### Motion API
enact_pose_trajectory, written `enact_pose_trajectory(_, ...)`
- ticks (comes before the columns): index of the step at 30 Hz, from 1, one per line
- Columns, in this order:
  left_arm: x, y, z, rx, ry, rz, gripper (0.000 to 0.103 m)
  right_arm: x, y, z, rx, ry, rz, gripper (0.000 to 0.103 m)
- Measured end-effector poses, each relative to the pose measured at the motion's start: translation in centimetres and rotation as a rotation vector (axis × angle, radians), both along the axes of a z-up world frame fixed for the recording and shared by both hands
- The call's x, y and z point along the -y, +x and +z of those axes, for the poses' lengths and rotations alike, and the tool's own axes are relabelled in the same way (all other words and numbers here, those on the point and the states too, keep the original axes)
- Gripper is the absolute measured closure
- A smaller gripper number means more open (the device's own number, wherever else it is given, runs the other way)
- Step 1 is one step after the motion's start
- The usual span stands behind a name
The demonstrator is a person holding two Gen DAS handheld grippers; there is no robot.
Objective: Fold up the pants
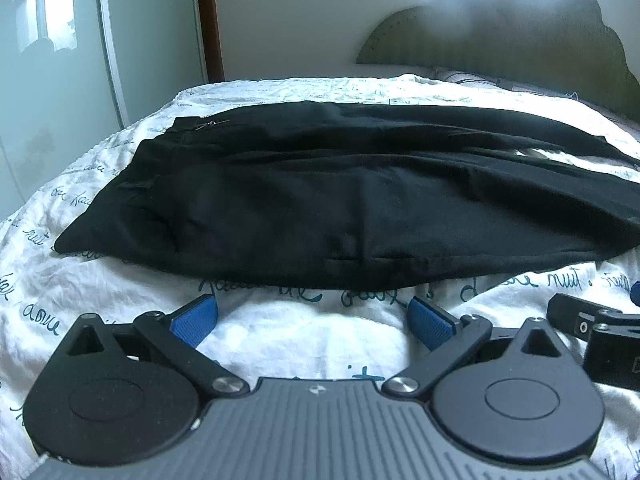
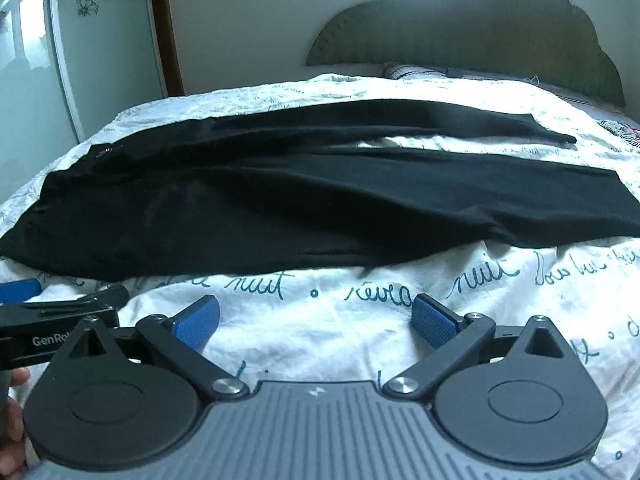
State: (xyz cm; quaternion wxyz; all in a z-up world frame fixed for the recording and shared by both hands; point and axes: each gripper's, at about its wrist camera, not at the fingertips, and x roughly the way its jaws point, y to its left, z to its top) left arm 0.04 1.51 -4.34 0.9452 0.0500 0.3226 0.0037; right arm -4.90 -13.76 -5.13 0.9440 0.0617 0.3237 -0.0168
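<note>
Black pants (image 1: 320,200) lie flat across the bed, waistband with a zipper to the left, the two legs running to the right with a strip of sheet showing between them (image 2: 440,146). They also show in the right wrist view (image 2: 280,208). My left gripper (image 1: 314,322) is open and empty, just short of the pants' near edge. My right gripper (image 2: 316,322) is open and empty, a little short of the near leg. Each gripper's body shows at the edge of the other's view, the right one (image 1: 596,336) and the left one (image 2: 60,320).
The bed has a white sheet with dark handwriting print (image 2: 360,280). A padded green headboard (image 2: 460,28) stands at the back, with a pillow (image 2: 416,70) under it. A glass sliding door (image 1: 52,60) and a wooden door frame (image 1: 210,20) are to the left.
</note>
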Motion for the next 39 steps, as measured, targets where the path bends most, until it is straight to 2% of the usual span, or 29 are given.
enact_pose_trajectory(14,-0.1,-0.1,-0.4,0.012,0.006,-0.003,0.0,-1.3,-0.3,-1.4,0.019,-0.044,-0.007,0.0)
enact_pose_trajectory(21,-0.7,0.1,-0.5,0.004,-0.026,-0.006,0.0,-1.4,-0.4,-1.5,0.02,-0.037,-0.009,0.0)
enact_pose_trajectory(39,-0.8,0.1,-0.5,0.004,-0.028,-0.006,0.0,-1.5,-0.5,-1.6,0.02,-0.038,-0.009,0.0)
